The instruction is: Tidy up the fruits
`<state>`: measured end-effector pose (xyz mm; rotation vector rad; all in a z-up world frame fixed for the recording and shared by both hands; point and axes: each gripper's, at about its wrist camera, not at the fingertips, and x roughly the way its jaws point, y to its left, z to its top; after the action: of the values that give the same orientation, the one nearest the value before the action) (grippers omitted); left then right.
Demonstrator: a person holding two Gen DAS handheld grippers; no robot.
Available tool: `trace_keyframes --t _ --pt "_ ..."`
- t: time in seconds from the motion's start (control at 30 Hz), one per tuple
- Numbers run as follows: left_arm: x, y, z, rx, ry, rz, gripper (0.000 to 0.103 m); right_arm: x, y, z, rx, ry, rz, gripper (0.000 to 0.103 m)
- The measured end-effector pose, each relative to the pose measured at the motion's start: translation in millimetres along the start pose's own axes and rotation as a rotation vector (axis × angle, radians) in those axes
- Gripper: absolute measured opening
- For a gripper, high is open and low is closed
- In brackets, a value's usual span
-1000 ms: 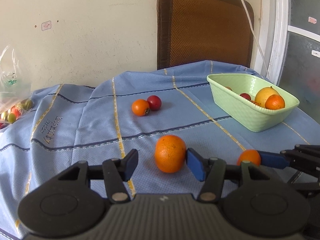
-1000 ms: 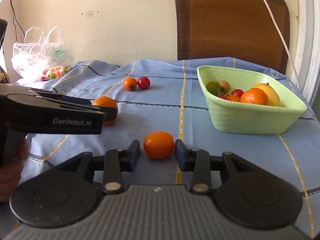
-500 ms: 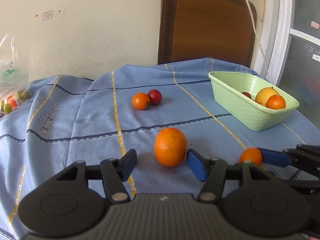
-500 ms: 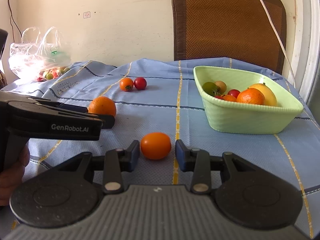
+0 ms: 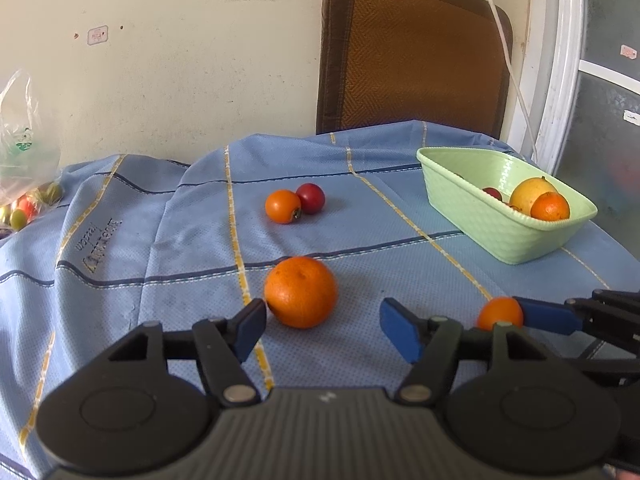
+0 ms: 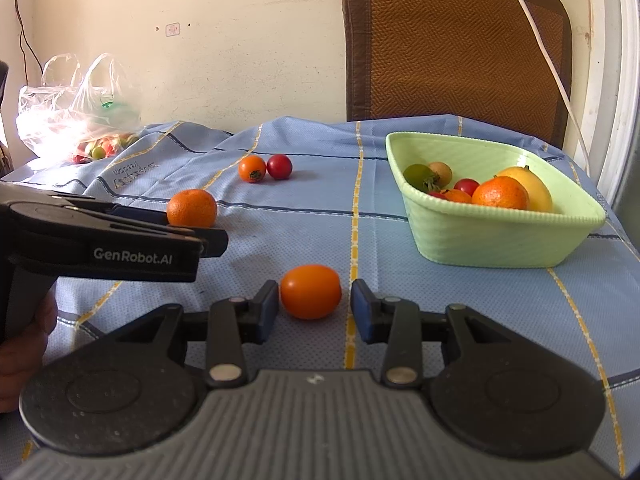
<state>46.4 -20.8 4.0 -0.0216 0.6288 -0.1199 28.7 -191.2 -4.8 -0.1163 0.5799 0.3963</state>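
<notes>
Two grippers sat low in the pictures, each one lined up with a fruit on the blue tablecloth [image 5: 120, 240]. In the left wrist view, the left gripper [image 5: 322, 330] was opening its jaws. The big orange [image 5: 301, 292] lay in the middle of the frame, close to the left blue pad but not squeezed, with a wide gap on its right side. In the right wrist view, the right gripper [image 6: 314, 310] was open, and the small orange tomato [image 6: 311, 291] sat between its pads with a thin gap on each side.

This looked like the grabbing step. Next, each gripper would need to slide forward a bit and close softly, because round fruit can roll away.

Farther back, near the middle of both views, a little orange tomato [image 6: 252, 169] and a red tomato [image 6: 279, 166] touched each other. The green basket [image 6: 500, 240], at the right, already held several fruits. That is likely where the grabbed ones should go. A plastic bag [image 6: 72, 112] with more fruit sat at the far left.
</notes>
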Motion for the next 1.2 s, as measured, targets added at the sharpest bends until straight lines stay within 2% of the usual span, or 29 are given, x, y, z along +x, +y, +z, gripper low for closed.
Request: trace_keyframes --t 0.33,0.47,0.6,0.7,1.2 --pt "0.1 1.5 0.7 -0.006 -0.005 0.010 0.069 -0.1 -1.3 0.9 0.008 0.001 0.004 0.043" --pt "-0.8 2.4 0.8 -0.012 -0.011 0.014 0.076 -0.1 -1.3 0.9 0.009 0.000 0.004 0.043" --pt "-1.2 2.0 0.7 -0.009 -0.014 0.016 0.076 -0.1 -1.5 1.2 0.010 0.001 0.005 0.044" --pt "-1.0 2.4 0.6 -0.009 -0.014 0.016 0.077 -0.5 -0.8 0.8 0.006 -0.001 0.005 0.050" --pt "-0.9 2.2 0.3 -0.008 -0.015 0.015 0.078 -0.6 -1.0 1.2 0.010 -0.001 0.006 0.050"
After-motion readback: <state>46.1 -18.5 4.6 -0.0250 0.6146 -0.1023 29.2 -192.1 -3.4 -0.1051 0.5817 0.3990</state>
